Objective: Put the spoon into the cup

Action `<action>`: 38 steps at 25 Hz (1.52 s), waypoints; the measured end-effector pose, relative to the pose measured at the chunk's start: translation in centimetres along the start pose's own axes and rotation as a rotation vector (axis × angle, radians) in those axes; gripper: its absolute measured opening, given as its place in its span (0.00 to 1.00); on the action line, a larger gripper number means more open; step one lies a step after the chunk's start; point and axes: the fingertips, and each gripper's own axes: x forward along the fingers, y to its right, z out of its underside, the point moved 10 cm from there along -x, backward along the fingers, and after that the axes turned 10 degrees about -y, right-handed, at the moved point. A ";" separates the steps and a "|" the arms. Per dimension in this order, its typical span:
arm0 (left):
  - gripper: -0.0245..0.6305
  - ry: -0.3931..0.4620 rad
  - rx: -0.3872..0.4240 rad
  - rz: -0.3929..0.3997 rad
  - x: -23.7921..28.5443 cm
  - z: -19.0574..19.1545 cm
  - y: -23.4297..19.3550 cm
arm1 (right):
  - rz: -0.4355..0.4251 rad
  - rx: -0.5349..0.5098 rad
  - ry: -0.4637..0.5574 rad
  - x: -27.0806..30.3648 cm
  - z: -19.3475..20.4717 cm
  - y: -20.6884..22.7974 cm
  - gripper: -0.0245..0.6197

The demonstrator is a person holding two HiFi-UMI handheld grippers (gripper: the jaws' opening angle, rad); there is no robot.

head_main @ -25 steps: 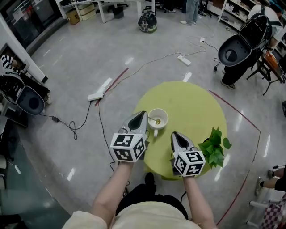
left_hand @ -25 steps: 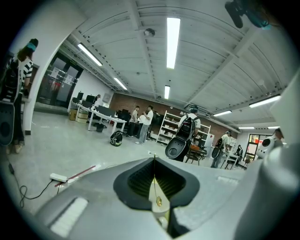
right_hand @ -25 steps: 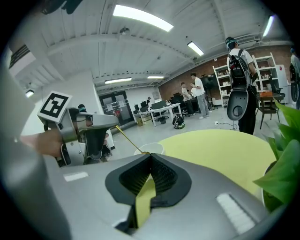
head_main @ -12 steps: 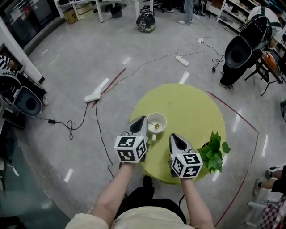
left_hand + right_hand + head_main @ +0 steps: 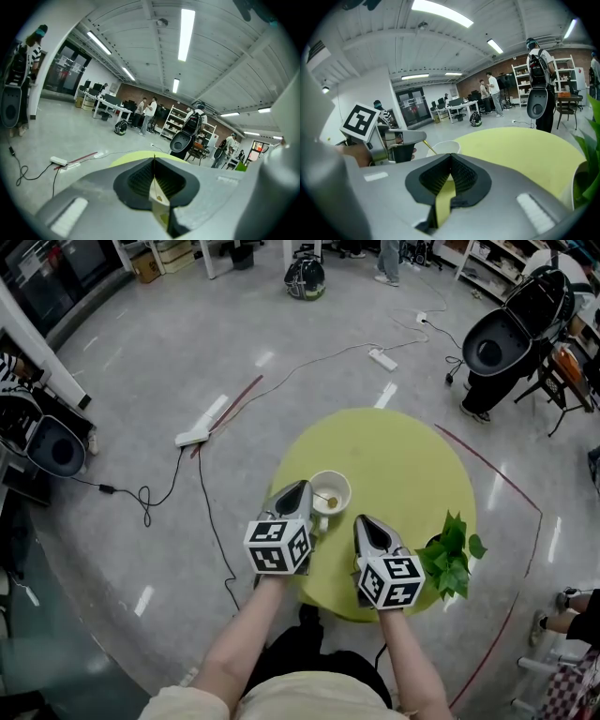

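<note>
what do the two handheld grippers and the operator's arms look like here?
Both the left gripper and right gripper have pale grey tapered shells with black ribbed pads. Each carries a white cube of black square markers. Short cream sleeves, forearms bare.

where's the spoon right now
In the head view, the spoon stands in the white cup at the near left of the yellow table, its handle pinched in the left gripper.

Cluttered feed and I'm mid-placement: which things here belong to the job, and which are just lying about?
Job:
spoon
cup
left gripper, shut on the spoon

Lying about:
plant on the table
power strip on the floor
</note>
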 end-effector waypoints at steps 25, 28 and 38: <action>0.16 -0.095 0.123 -0.044 1.4 0.7 -1.3 | 0.003 0.010 0.006 0.0 0.3 0.0 0.04; 0.22 -0.121 0.142 -0.040 1.2 0.8 -1.4 | 0.006 0.012 0.011 -0.2 0.3 -0.1 0.04; 0.25 -0.160 0.162 -0.028 -0.3 1.8 -1.6 | -0.002 0.030 0.022 -0.1 0.6 -0.5 0.04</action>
